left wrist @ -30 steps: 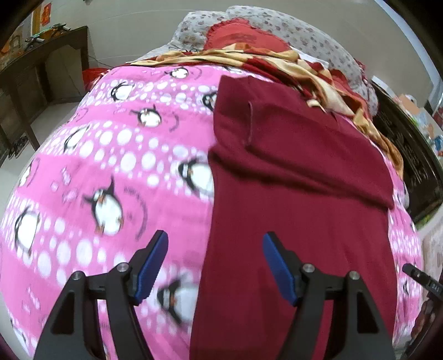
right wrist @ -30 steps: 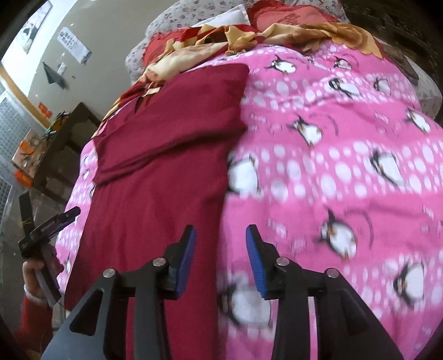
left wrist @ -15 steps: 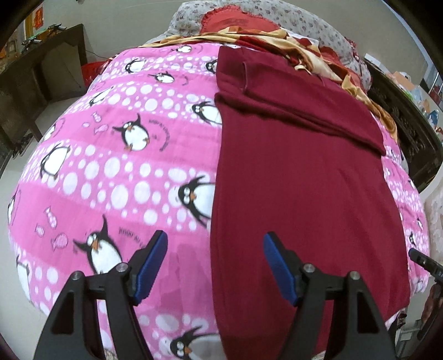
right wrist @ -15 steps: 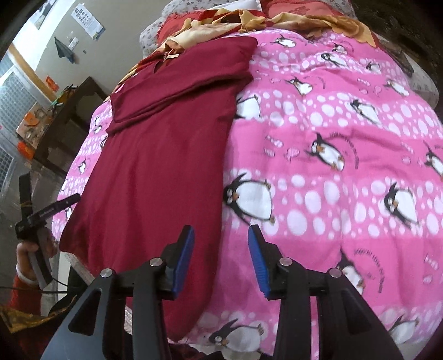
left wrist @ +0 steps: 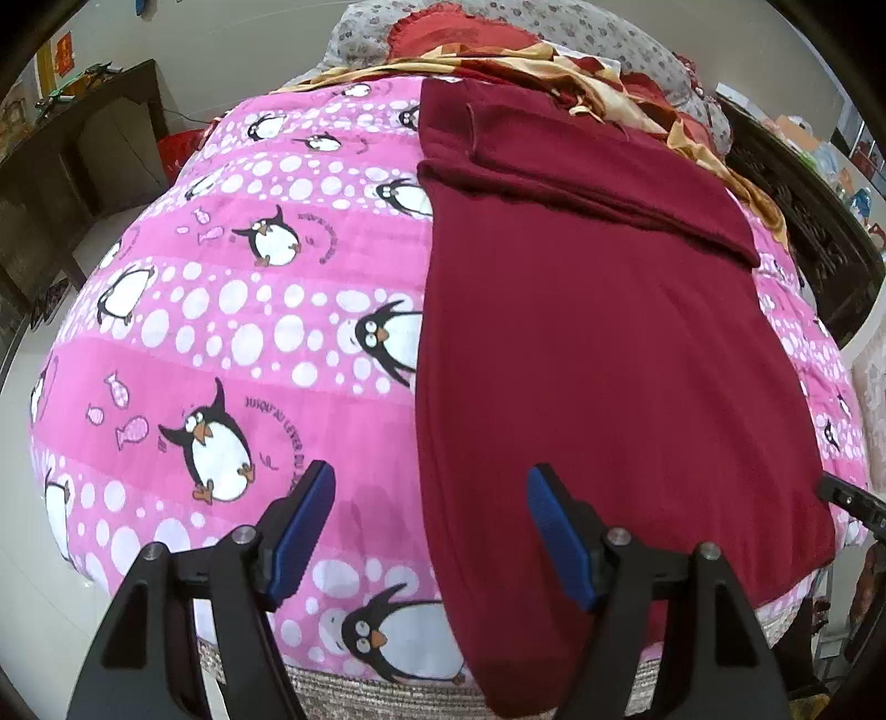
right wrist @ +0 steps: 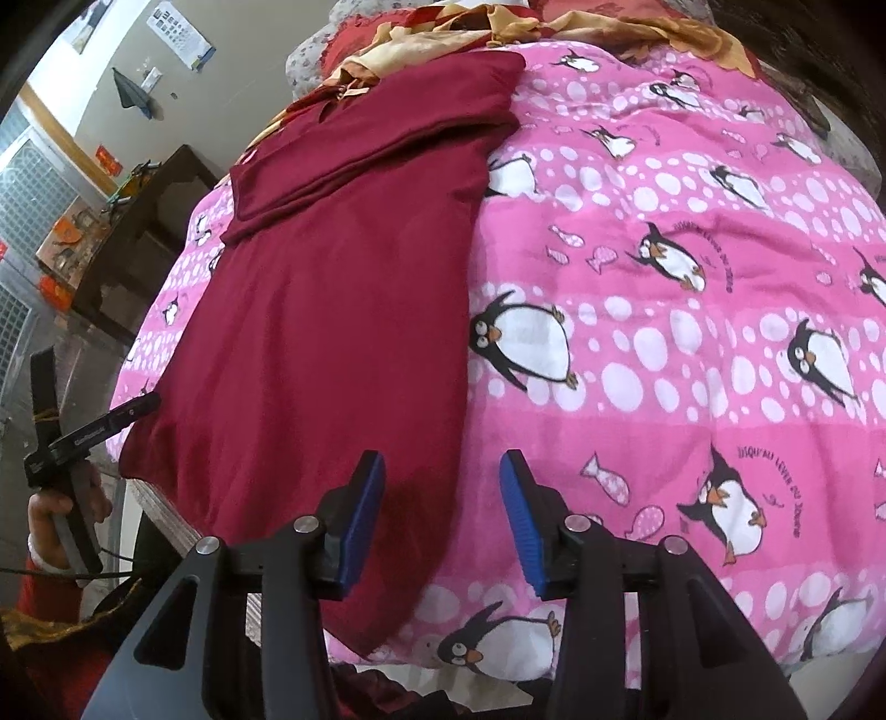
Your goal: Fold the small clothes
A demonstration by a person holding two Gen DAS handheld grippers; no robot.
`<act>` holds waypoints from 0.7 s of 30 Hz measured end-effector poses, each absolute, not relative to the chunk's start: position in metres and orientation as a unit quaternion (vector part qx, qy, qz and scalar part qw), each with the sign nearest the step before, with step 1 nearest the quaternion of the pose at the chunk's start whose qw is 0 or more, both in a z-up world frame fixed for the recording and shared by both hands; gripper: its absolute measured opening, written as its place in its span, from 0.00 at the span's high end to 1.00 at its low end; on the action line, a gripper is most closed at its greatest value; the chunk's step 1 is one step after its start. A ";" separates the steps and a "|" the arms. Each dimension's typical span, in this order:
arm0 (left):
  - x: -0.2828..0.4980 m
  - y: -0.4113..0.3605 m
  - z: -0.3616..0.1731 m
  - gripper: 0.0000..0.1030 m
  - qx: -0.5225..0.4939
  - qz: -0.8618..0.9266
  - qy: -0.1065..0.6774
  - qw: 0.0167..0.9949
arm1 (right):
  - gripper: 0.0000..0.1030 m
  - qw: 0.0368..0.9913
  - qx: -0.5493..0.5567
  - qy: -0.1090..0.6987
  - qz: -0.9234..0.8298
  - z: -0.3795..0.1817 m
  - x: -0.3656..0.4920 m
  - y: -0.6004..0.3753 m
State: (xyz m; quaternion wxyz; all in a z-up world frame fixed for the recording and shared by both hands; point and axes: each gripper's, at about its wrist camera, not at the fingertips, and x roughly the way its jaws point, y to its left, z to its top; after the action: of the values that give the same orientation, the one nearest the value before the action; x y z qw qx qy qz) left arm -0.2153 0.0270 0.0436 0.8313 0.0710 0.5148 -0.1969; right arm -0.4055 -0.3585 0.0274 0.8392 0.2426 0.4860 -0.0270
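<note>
A dark red garment (left wrist: pixel 598 343) lies flat on the pink penguin blanket (left wrist: pixel 232 310), its far end folded over on itself. Its near hem hangs over the bed's front edge. My left gripper (left wrist: pixel 429 531) is open and empty, hovering above the garment's near left corner. In the right wrist view the garment (right wrist: pixel 343 310) lies left of centre. My right gripper (right wrist: pixel 440 512) is open and empty above the garment's near right edge. The left gripper's body (right wrist: pixel 83 437) shows at the far left there, held by a hand.
A red and yellow patterned cloth (left wrist: pixel 554 61) and floral pillows (left wrist: pixel 487 22) are piled at the far end of the bed. A dark wooden table (left wrist: pixel 83 144) stands at the left. Dark furniture (left wrist: pixel 803 221) stands along the right side.
Both grippers have pulled back toward the near edge of the bed and risen, so the whole garment and the bed's front edge now show. Both stayed open.
</note>
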 end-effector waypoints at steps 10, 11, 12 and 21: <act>-0.226 0.047 0.031 0.27 0.027 -0.203 0.555 0.806 | 0.32 0.836 0.251 0.487 -0.013 0.023 -0.411 -0.354; -0.227 0.048 0.030 0.27 0.028 -0.203 0.557 0.805 | 0.32 0.835 0.251 0.489 -0.011 0.022 -0.412 -0.355; -0.229 0.047 0.029 0.27 0.030 -0.205 0.559 0.803 | 0.32 0.834 0.251 0.491 -0.010 0.022 -0.412 -0.356; -0.226 0.034 0.029 0.27 0.033 -0.223 0.568 0.791 | 0.32 0.831 0.257 0.492 0.013 0.023 -0.419 -0.357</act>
State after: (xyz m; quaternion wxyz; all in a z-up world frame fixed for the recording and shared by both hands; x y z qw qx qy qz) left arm -0.2264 0.0341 0.0295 0.7915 0.0334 0.5679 -0.2234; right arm -0.4193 -0.3570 0.0228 0.8313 0.2573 0.4924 0.0131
